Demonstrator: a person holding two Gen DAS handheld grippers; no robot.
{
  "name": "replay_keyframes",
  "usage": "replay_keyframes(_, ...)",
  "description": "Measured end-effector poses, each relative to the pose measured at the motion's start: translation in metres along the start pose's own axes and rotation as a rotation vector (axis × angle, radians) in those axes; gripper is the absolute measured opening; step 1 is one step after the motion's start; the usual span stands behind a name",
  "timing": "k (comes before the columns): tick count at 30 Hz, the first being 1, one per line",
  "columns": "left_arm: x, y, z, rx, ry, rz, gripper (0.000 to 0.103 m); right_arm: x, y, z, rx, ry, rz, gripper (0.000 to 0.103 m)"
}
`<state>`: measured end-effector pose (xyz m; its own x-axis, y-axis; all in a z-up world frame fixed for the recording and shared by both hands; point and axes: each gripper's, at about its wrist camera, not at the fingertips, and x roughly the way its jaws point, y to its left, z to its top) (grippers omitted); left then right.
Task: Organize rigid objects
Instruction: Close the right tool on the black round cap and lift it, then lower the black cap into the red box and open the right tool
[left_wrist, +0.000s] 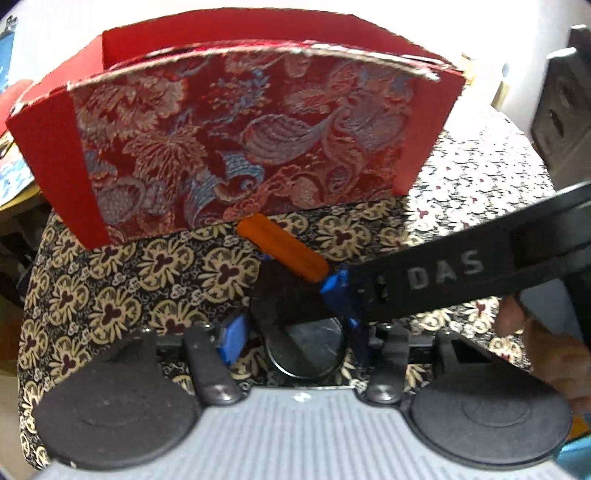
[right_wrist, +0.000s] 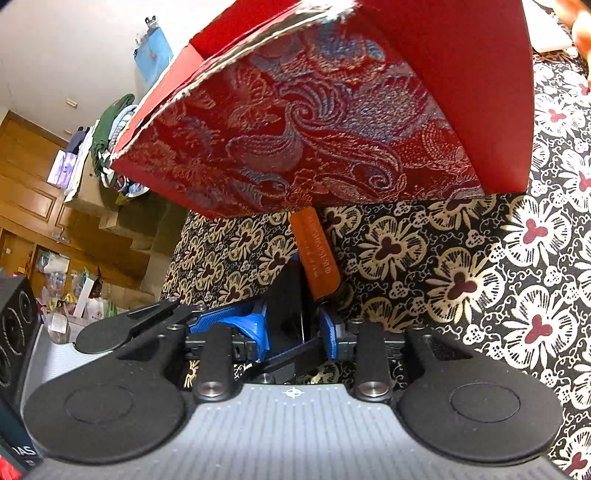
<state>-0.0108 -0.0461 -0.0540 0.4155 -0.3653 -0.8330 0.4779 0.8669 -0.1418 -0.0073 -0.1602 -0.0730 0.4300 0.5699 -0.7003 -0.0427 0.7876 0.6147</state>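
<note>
**Two grippers meet on an orange-handled tool before a red brocade box**

The right gripper (right_wrist: 295, 328) has its blue pads (right_wrist: 328, 338) drawn close together on a dark, flat object (right_wrist: 291, 317) from which an orange handle (right_wrist: 317, 254) with printed lettering projects forward and slightly right; the jaws look clamped on it. In the left wrist view, the right gripper's black finger marked "DAS" (left_wrist: 443, 271) reaches in from the right, its blue tip beside the handle's near end.

The left gripper (left_wrist: 291, 328) stands about half open, one blue pad (left_wrist: 232, 339) on each side of the same dark piece and a round dark disc (left_wrist: 306, 350) just ahead of the camera. Whether those pads press on anything I cannot tell, since the dark parts merge there.

The orange handle (left_wrist: 282, 249) runs diagonally ahead of the left gripper, its far end touching or just short of the base of the red brocade box (left_wrist: 240, 147). The box stands directly ahead of both grippers on a floral tablecloth (left_wrist: 147, 266). A person's hand (left_wrist: 554, 354) shows at the right edge.
</note>
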Motion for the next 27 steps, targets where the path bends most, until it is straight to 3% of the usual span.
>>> replay_keyframes(3, -0.011, -0.008, 0.001, 0.056, -0.026, 0.024, 0.053, -0.005, 0.002, 0.001, -0.015, -0.008, 0.016, 0.012)
replay_keyframes(10, -0.038, -0.015, 0.013, 0.075, -0.081, -0.001, 0.053, -0.031, 0.007, 0.003, -0.018, -0.066, 0.064, 0.012)
replay_keyframes(21, -0.089, -0.046, 0.050, 0.190, -0.262, -0.085, 0.053, -0.102, 0.016, 0.003, -0.056, -0.298, 0.080, 0.012)
replay_keyframes(27, -0.102, -0.056, 0.074, 0.239, -0.374, -0.099, 0.053, -0.127, 0.016, 0.021, -0.073, -0.414, 0.084, 0.012)
